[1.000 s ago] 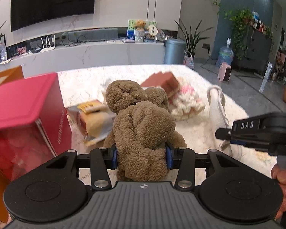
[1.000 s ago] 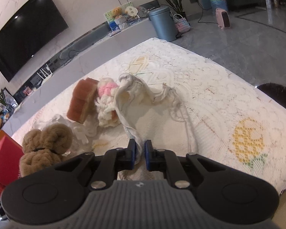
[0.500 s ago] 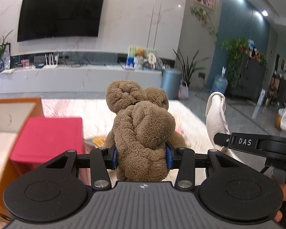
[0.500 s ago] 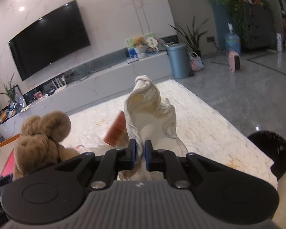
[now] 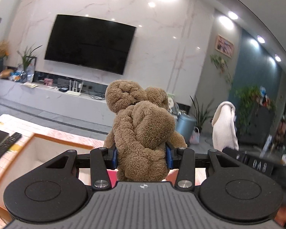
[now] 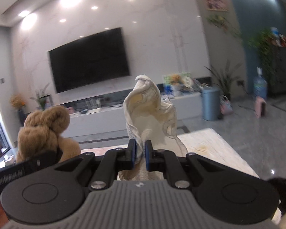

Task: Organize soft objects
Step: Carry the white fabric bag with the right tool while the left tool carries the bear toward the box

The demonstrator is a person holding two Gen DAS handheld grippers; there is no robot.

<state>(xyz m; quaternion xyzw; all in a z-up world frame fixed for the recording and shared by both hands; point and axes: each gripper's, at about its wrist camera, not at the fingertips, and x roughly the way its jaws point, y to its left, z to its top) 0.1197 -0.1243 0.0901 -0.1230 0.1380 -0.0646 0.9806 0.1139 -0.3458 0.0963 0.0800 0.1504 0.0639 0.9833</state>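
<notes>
My left gripper (image 5: 142,157) is shut on a brown plush bear (image 5: 141,127), its blue pads pressing the bear's body from both sides. The bear is held up in the air above an open orange-rimmed box (image 5: 38,150). My right gripper (image 6: 140,155) is shut on a white cloth (image 6: 150,106), which stands up in a peak between the pads. In the left wrist view the cloth (image 5: 226,126) hangs at the right. In the right wrist view the bear (image 6: 45,129) sits at the left, with the left gripper's black body under it.
The table with a lace cover (image 6: 206,143) lies below. A remote control (image 5: 6,143) rests at the far left. Beyond are a TV (image 5: 89,43), a low white console (image 5: 47,97), a blue bin (image 6: 210,103) and plants (image 5: 253,103).
Both grippers have risen from the table with their loads. The red box and the other soft things on the table have dropped out of view; the room's far wall now fills both views.
</notes>
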